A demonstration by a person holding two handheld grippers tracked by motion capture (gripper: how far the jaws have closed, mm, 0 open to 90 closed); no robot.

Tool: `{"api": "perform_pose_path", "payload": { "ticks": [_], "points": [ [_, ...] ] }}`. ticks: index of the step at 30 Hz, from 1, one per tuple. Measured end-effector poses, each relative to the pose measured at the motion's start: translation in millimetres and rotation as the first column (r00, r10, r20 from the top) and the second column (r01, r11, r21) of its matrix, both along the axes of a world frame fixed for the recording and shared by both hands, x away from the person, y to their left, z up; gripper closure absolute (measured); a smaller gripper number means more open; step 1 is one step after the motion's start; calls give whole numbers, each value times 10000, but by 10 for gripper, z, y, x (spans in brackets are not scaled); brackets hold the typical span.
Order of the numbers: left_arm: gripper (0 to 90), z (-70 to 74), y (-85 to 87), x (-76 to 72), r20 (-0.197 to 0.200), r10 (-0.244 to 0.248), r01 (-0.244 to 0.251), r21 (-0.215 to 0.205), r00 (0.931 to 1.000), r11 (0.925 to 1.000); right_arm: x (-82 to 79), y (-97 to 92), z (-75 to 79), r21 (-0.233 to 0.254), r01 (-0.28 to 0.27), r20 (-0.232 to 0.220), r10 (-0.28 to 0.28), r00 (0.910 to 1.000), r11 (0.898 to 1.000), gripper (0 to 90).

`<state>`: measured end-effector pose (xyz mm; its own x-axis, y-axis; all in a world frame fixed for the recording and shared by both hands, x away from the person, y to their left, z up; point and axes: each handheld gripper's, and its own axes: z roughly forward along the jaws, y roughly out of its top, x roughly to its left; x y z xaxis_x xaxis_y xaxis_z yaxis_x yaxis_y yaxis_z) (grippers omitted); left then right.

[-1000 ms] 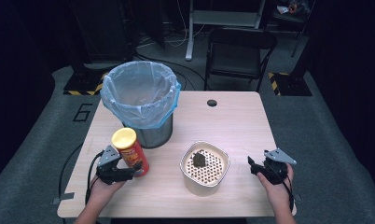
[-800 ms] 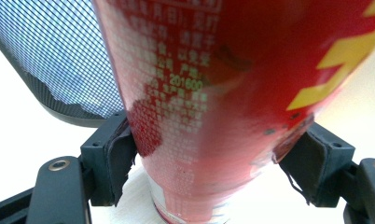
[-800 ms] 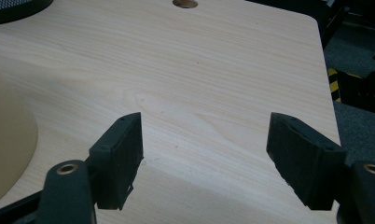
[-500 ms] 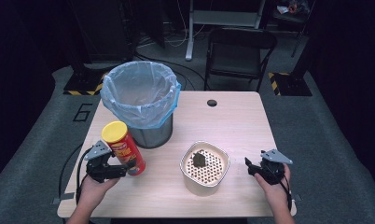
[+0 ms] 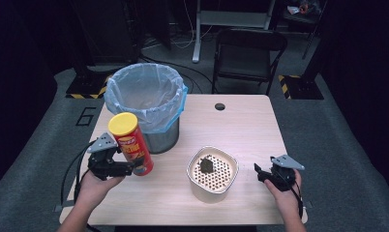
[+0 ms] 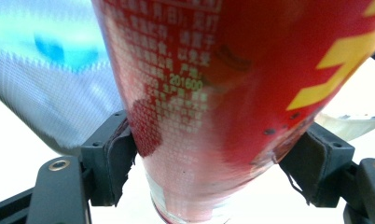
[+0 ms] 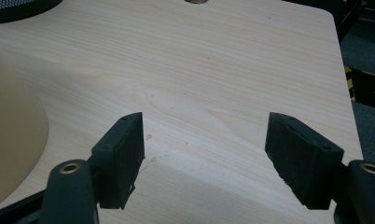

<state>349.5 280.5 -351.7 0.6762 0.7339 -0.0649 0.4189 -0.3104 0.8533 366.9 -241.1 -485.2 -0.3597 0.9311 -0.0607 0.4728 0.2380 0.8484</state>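
The left gripper (image 5: pixel 127 168) clenched the upright chip can (image 5: pixel 130 143) low on its body, just beside the lined bin (image 5: pixel 145 102), while the right gripper (image 5: pixel 261 174) sat released.

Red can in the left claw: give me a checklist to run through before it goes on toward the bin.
1. Left claw gripping can on both sides: ok.
2. Grip sits low on the can, so it may tip: not ok.
3. Can lid on: ok.
4. Bin mouth open, liner in place: ok.
5. Right claw open, empty, apart from the bowl: ok.
6. Can's bottom off the table: cannot tell.
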Motion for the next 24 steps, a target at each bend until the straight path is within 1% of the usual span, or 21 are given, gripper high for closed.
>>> {"api": "perform_pose_path", "payload": {
  "ticks": [1,2,3,4,5,6,7,11,12,14,15,16,17,18,19,20,21,24],
  "points": [
    [238,145,-28,-5,6,-104,104,82,9999,9999,3,6,-5,-53,-84,-14,83,10000,10000,280],
    [237,145,-28,-5,6,-104,104,82,9999,9999,3,6,-5,-53,-84,-14,83,10000,10000,280],
    [237,316,-62,-7,115,-193,192,99,9997,9998,1,17,-7,-24,-82,-41,81,10000,10000,281],
    [237,316,-62,-7,115,-193,192,99,9997,9998,1,17,-7,-24,-82,-41,81,10000,10000,281],
    [238,462,-85,-3,191,-364,362,128,9992,9993,3,28,-8,-33,-78,-37,78,10000,10000,281],
    [238,462,-85,-3,191,-364,362,128,9992,9993,3,28,-8,-33,-78,-37,78,10000,10000,281],
    [238,598,-101,12,266,-495,491,149,9984,9987,1,30,-11,-132,-204,-46,204,9998,9997,281],
    [238,863,-134,47,349,-573,567,196,9977,9982,1,46,-15,-174,-309,-127,307,9994,9994,281],
    [238,863,-134,47,349,-573,567,196,9977,9982,1,46,-15,-174,-309,-127,307,9994,9994,281],
    [238,986,-156,61,446,-582,571,262,9973,9980,0,52,-18,-157,-279,-107,277,9996,9995,281],
    [238,1126,-179,81,552,-555,534,386,9969,9978,2,53,-15,-206,-335,-63,334,9994,9992,281],
    [238,1126,-179,81,552,-555,534,386,9969,9978,2,53,-15,-206,-335,-63,334,9994,9992,281],
    [238,1261,-198,112,575,-580,557,409,9967,9976,-3,52,-11,-236,-323,-70,322,9995,9992,281],
    [237,1261,-198,112,575,-580,557,409,9967,9976,-3,52,-11,-236,-323,-70,322,9995,9992,281],
    [238,1383,-219,146,646,-578,552,414,9962,9976,-5,50,-12,-161,-289,-77,288,9996,9995,281],
    [238,1383,-219,146,646,-578,552,414,9962,9976,-5,50,-12,-161,-289,-77,288,9996,9995,281],
    [238,1454,-229,172,637,-608,582,423,9961,9974,-9,50,-14,-122,-234,-98,233,9997,9997,281],
    [238,1577,-260,235,622,-621,600,358,9961,9976,-10,50,-15,-118,-232,-110,231,9997,9997,281]
  ]
}}
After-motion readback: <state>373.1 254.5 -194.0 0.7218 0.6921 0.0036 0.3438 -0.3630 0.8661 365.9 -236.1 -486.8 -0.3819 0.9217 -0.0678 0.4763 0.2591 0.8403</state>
